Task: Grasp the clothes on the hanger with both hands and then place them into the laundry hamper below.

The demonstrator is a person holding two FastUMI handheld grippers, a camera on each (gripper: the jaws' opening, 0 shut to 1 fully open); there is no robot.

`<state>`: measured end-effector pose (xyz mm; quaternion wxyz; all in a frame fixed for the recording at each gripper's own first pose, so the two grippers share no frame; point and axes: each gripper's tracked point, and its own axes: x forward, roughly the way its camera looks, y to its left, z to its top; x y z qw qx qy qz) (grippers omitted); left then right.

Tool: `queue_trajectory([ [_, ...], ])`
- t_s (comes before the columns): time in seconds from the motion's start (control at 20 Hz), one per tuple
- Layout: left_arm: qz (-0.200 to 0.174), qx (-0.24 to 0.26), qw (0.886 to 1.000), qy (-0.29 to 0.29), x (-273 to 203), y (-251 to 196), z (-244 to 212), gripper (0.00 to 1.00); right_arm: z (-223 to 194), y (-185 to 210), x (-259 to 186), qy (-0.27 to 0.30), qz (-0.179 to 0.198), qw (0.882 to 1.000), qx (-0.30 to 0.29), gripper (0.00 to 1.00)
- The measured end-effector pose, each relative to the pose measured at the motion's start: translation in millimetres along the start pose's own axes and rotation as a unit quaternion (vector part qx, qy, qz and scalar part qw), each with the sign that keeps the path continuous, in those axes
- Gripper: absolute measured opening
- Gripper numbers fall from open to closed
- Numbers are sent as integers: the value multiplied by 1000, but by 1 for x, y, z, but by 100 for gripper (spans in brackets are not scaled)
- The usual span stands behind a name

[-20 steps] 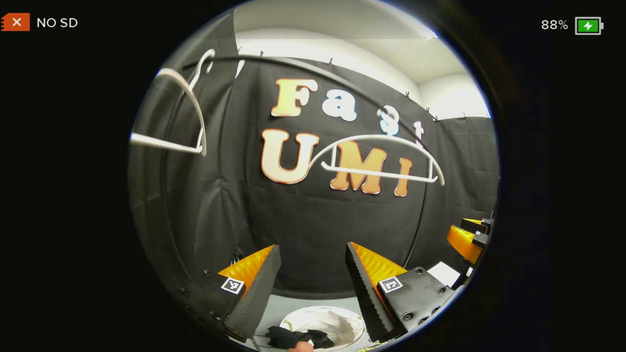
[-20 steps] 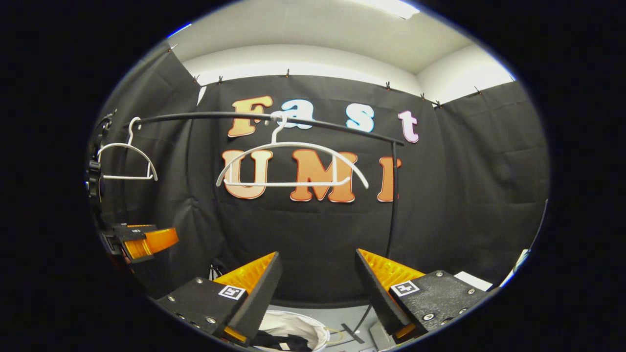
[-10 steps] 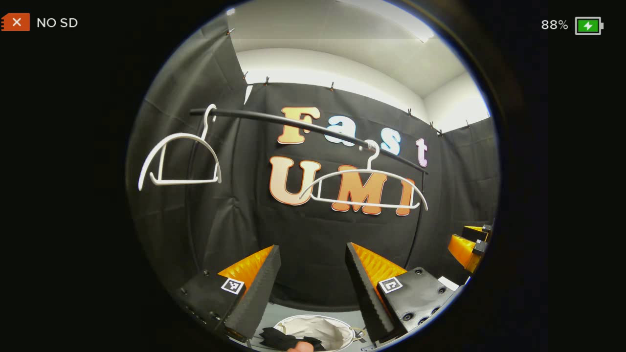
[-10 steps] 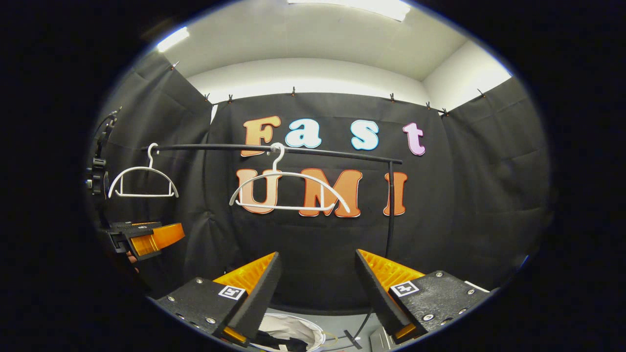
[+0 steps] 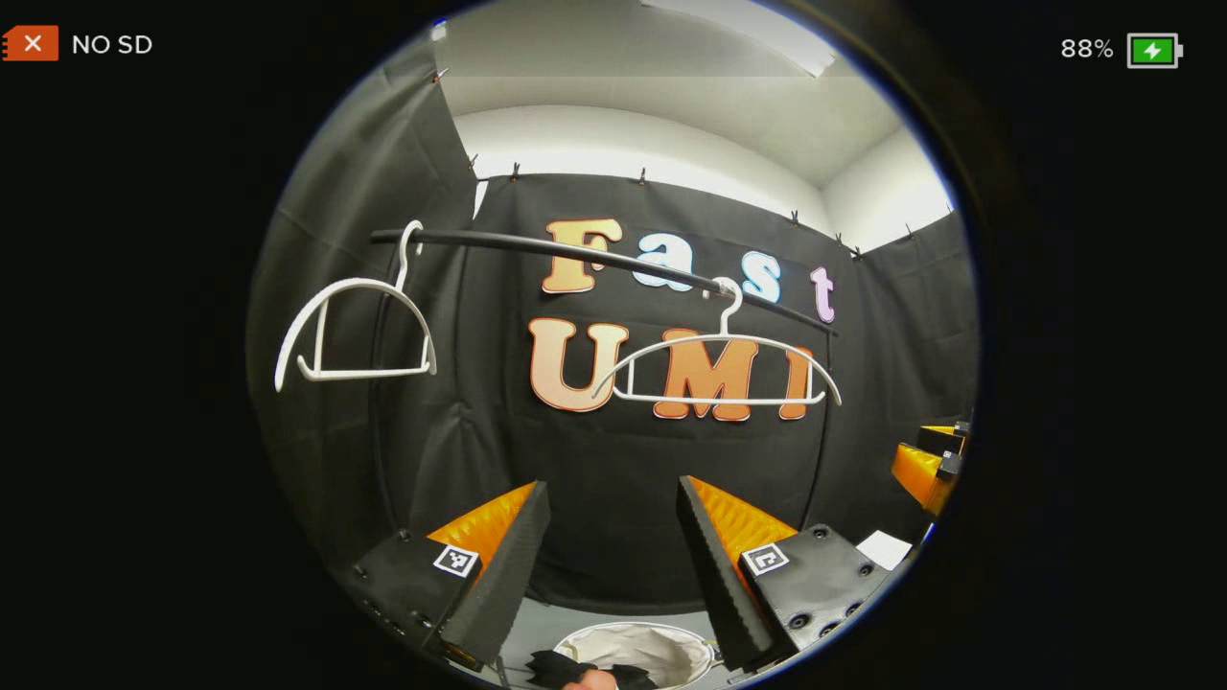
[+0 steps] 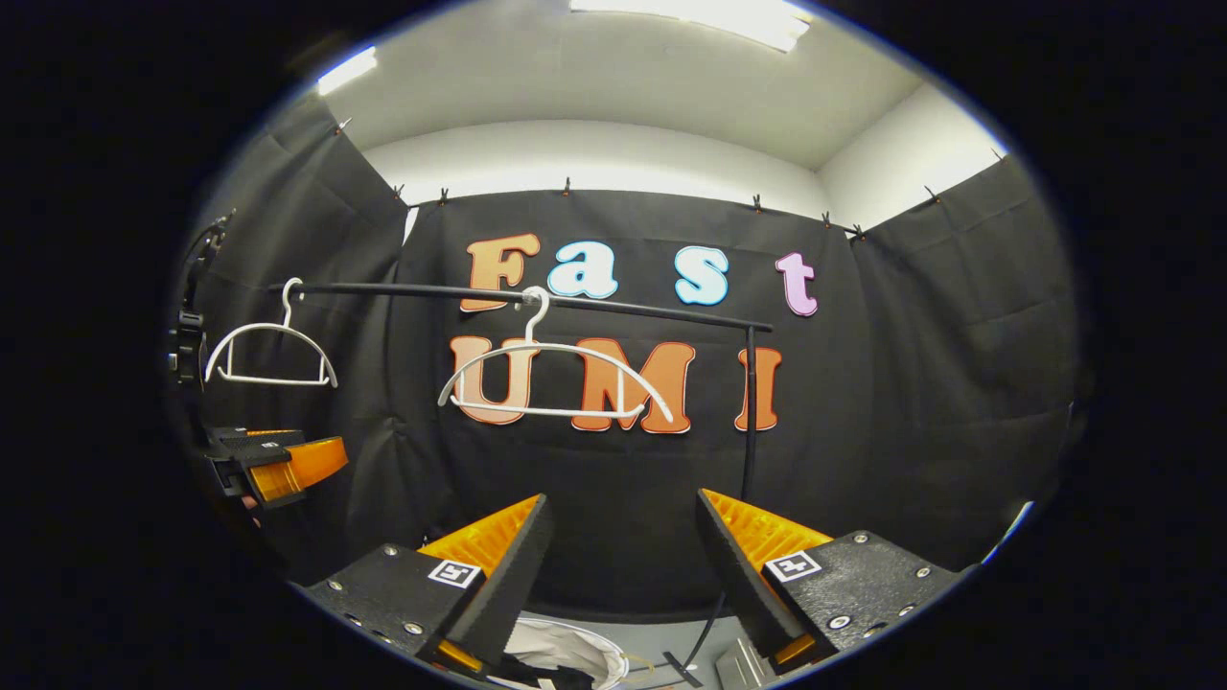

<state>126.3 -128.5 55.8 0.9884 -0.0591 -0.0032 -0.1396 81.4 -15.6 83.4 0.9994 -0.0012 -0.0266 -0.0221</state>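
Lying limp and light in the white hamper (image 5: 661,640) below the rail (image 5: 594,254), the dark clothes (image 5: 561,666) need only a pinch at a fold, while both the left gripper (image 5: 609,556) and the right gripper (image 6: 623,565) gape empty.

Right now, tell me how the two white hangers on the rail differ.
The left hanger hooks near the end of the rail, while the right hanger hangs farther along it. In the left gripper view the left hanger looks narrower and more steeply arched; the right hanger looks wider and flatter. Both are white and bare, with dark clothes already lying in the hamper below.
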Motion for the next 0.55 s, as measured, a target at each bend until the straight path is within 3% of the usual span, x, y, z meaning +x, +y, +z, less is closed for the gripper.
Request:
queue_trajectory([
  [0.1, 0, 8, 1000, 0, 0, 3, -2, 79, -2, 1, 1, 4, -4, 1000, 0, 99],
  [0.15, -1, 11, 1000, -2, 1, 3, -1, 79, -3, 1, 1, 5, -4, 1000, 5, 85],
  [0.2, -3, 11, 1000, -5, 1, 2, 3, 80, -2, 3, 3, 6, -4, 1000, 10, 99],
  [0.5, -9, 11, 1000, -10, 5, 1, 5, 81, -2, 6, 9, 10, -6, 1000, 9, 99],
  [0.55, -9, 11, 1000, -9, 5, 2, 4, 81, -4, 7, 9, 11, -5, 1000, 10, 92],
])
